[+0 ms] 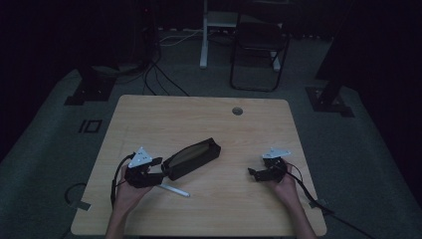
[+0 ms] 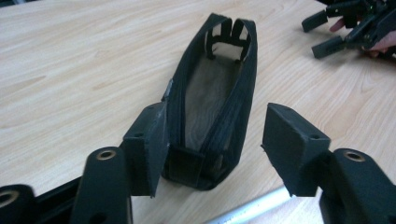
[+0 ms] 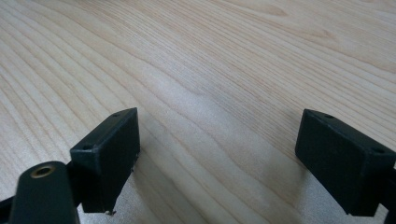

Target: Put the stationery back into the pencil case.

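A black pencil case (image 1: 191,158) lies open and slantwise on the wooden table (image 1: 249,134); its zip gapes and the inside shows nothing (image 2: 210,93). My left gripper (image 1: 160,172) is at the case's near end, jaws apart around it (image 2: 215,135). The left pad sits against the case's side; the right pad stands clear of it. A silver pen (image 1: 174,190) lies just in front of that gripper, its barrel (image 2: 252,210) under the right jaw. My right gripper (image 1: 255,173) rests at the table's right, open (image 3: 219,140) over bare wood. It also appears in the left gripper view (image 2: 327,32).
A round cable hole (image 1: 237,110) is set near the table's far edge. Beyond the table, on the grey carpet, stand a dark chair (image 1: 259,45), a white desk leg (image 1: 204,40) and some cables (image 1: 159,74). The room is dim.
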A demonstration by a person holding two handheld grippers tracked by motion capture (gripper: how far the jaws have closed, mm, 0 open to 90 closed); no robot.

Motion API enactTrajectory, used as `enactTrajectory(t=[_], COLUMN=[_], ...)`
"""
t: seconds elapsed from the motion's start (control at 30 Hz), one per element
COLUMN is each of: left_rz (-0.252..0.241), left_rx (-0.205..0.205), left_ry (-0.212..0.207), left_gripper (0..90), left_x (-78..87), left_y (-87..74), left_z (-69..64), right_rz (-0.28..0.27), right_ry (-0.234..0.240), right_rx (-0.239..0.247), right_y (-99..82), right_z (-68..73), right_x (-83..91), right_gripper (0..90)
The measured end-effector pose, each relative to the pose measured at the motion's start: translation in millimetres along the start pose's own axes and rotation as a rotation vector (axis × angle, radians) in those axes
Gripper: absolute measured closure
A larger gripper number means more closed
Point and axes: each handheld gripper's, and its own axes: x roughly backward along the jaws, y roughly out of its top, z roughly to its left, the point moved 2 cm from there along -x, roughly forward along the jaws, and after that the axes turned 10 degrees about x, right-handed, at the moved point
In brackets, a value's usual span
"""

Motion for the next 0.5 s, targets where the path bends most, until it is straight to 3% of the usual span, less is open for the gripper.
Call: enactTrajectory(t=[0.23, 0.5], left_rz=[0.025, 0.045], left_rx=[-0.040, -0.040], left_ry=[0.028, -0.012], left_gripper=[36.6, 33.3], left_x=[3.9, 4.3], left_y=[-6.7, -16.5], left_z=[-3.4, -5.1], right_rz=[0.000, 0.000], right_ry=[0.000, 0.000], right_rx=[0.000, 0.000], right_y=[0.0, 0.0], right_z=[0.0, 0.0], right_x=[0.0, 0.0], right_gripper=[13.9, 13.9])
